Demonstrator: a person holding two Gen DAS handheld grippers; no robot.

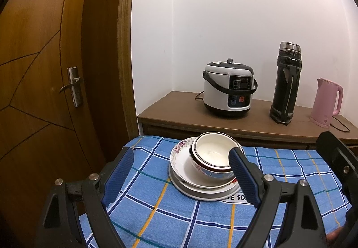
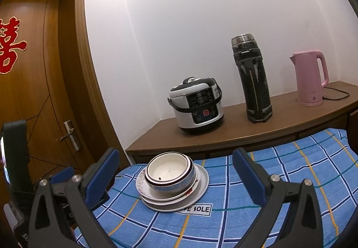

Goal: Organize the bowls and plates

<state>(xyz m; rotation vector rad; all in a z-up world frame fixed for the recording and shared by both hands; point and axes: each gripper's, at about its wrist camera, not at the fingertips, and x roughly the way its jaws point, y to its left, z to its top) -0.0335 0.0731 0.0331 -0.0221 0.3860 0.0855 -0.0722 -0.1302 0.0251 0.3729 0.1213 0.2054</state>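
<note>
Hand-held gripper (image 2: 175, 171) open; cloth label (image 2: 198, 209) reads "…VE SOLE".

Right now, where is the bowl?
The bowl sits on top of the stacked plates on the blue checked cloth, centre in both wrist views, just in front of the wooden counter with the rice cooker.

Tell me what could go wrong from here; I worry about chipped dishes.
The bowls sit off-centre on the floral plate, toward one rim, so a nudge from either open gripper, left or right, might tip them. The stack rests on a loose checked cloth, which could slide if dragged.
</note>
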